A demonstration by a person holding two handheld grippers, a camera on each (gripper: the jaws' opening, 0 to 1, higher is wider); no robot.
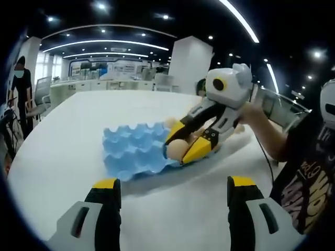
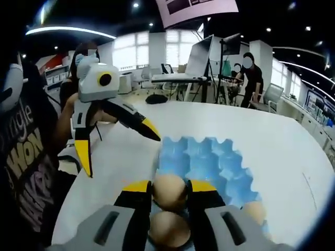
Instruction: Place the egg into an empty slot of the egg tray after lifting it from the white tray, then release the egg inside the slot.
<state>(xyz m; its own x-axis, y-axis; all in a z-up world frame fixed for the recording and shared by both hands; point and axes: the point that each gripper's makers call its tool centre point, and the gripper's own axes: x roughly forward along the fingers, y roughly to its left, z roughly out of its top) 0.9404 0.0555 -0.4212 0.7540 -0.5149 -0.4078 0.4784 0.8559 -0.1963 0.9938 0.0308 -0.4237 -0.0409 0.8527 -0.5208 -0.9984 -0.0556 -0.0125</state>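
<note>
My right gripper [image 2: 169, 189] is shut on a tan egg [image 2: 169, 192], which it holds at the near edge of the blue egg tray [image 2: 209, 162]. Another egg [image 2: 167, 230] lies just below it, and a third [image 2: 255, 212] lies to the right. In the left gripper view the right gripper [image 1: 180, 148] reaches in from the right with the egg [image 1: 176, 150] between its yellow tips, at the blue tray's [image 1: 131, 151] right edge, over a pale white tray [image 1: 209, 163]. My left gripper [image 1: 174, 183] stands open over bare table; its open jaws [image 2: 119, 150] hang left of the blue tray.
The big white table [image 1: 78, 136] has free room to the left and behind the trays. More eggs [image 1: 170, 123] lie behind the right gripper. The person's torso in a dark printed shirt [image 1: 306, 178] is close at the side. People and desks [image 2: 251, 73] stand far back.
</note>
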